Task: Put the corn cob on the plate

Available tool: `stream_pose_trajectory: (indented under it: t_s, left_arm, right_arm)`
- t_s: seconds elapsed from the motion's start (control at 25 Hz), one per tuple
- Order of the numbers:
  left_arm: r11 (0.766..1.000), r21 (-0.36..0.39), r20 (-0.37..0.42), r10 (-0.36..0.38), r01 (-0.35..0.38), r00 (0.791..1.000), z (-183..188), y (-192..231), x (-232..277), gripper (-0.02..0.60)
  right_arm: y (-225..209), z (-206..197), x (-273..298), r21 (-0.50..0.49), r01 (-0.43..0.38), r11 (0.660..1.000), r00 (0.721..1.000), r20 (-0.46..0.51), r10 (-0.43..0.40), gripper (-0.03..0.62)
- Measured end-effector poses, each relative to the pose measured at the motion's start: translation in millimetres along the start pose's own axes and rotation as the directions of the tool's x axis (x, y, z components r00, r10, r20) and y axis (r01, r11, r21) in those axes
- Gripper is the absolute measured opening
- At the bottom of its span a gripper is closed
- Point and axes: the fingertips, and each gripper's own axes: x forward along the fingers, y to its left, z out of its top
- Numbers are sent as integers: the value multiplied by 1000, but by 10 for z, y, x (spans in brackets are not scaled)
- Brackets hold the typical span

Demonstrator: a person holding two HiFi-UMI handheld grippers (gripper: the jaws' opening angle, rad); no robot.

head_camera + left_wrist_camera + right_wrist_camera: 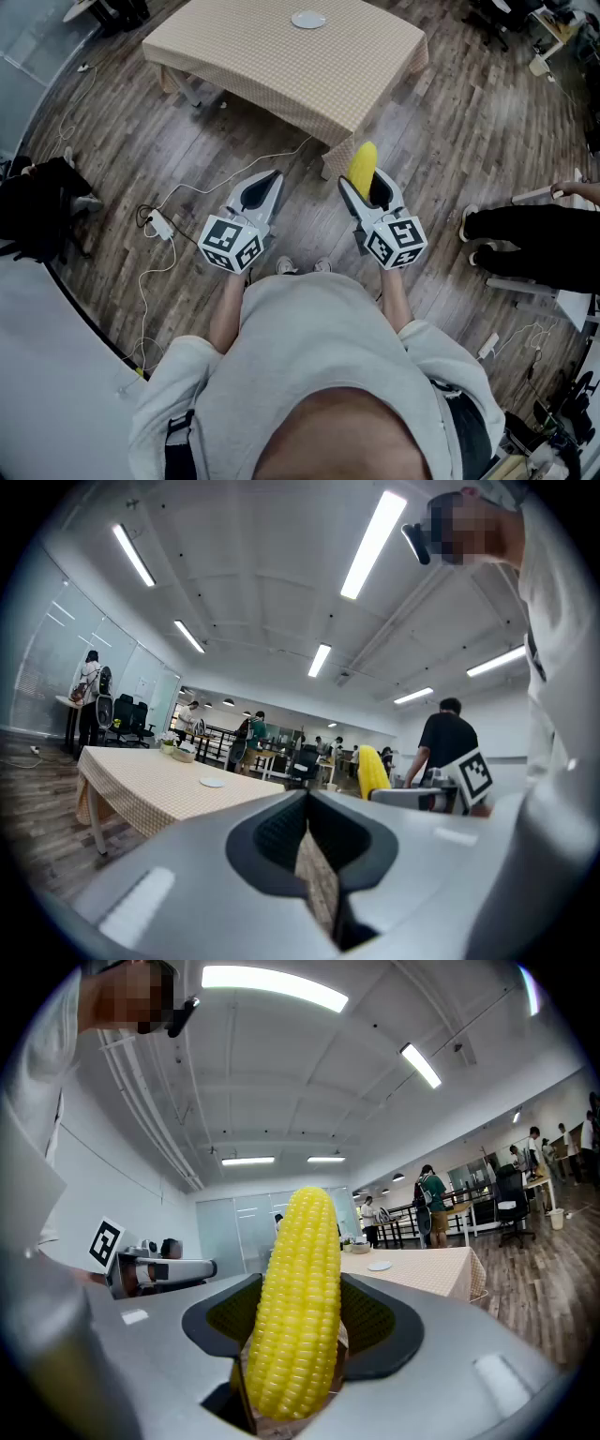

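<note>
A yellow corn cob (298, 1302) stands lengthwise between the jaws of my right gripper (367, 187), which is shut on it; its tip (363, 167) sticks out ahead of the jaws. My left gripper (265, 187) is shut with nothing in it, its jaws meeting in the left gripper view (307, 832). Both are held level over the wooden floor, short of the table. A small white plate (308, 20) lies on the far side of the checked tablecloth table (272, 56); it also shows small in both gripper views (213, 782) (379, 1266).
A white cable and power strip (157, 223) lie on the floor to the left. A seated person's dark legs (534, 246) are at the right. A dark bag (37, 211) sits at the left. People and office chairs stand beyond the table.
</note>
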Motion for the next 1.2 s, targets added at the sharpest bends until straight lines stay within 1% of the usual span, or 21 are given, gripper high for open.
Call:
stream_pose_trajectory:
  t_s: [0.56, 0.96, 1.2]
  left_arm:
    - [1000, -9, -4, 17, -17, 1000, -30, -26, 80, 8]
    - [999, -13, -9, 31, -31, 999, -70, -175, 287, 8]
    - [999, -11, -2, 40, -40, 999, -118, -308, 438, 8]
  right_arm:
    - [-67, 0, 42, 4, -30, 1000, 1000, -8, 30, 261]
    - [-364, 11, -56, 22, -38, 999, 999, -1, 38, 261]
    - [-525, -11, -92, 17, -59, 998, 998, 1, 59, 261]
